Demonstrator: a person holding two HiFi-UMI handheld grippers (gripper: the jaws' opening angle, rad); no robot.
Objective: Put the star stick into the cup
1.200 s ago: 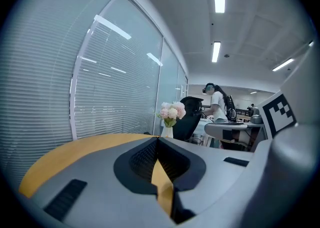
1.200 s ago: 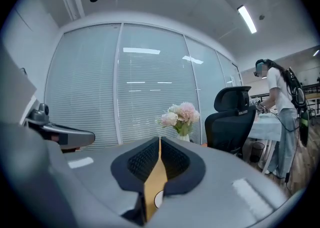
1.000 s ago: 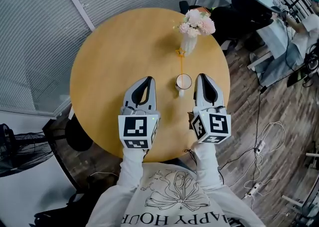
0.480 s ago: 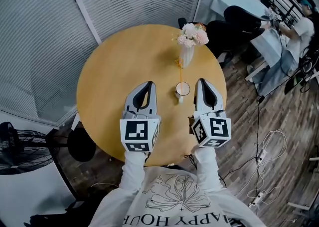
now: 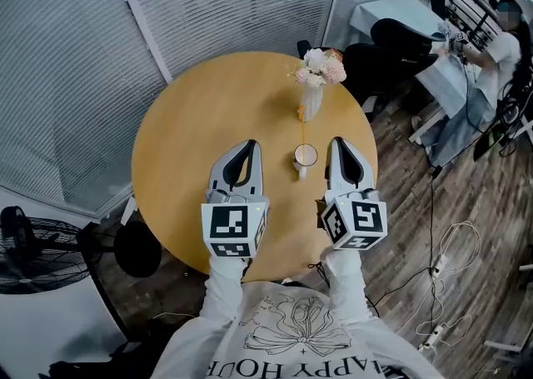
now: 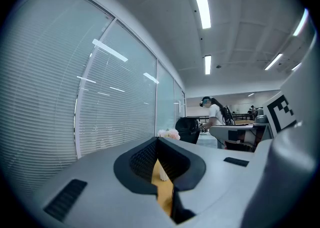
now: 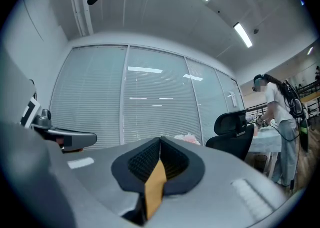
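Note:
A white cup (image 5: 305,157) stands on the round yellow table (image 5: 200,127), between my two grippers. The star stick (image 5: 303,114), thin and yellow-orange, lies flat on the table between the cup and a glass vase of pink flowers (image 5: 315,77). My left gripper (image 5: 251,145) is left of the cup, shut and holding nothing. My right gripper (image 5: 336,143) is just right of the cup, also shut and holding nothing. In the left gripper view the left gripper (image 6: 159,140) points toward the flowers (image 6: 168,134). The right gripper (image 7: 160,140) shows only table through its gap.
A glass wall with blinds (image 5: 216,2) runs behind the table. A black office chair (image 5: 387,40) and a seated person (image 5: 500,36) at a desk are at the far right. Cables (image 5: 441,261) lie on the wooden floor. A fan (image 5: 33,252) stands at the lower left.
The head view has shifted, so the table, vase and cup sit lower in the picture. Both grippers stay shut on either side of the cup. The star stick has not moved.

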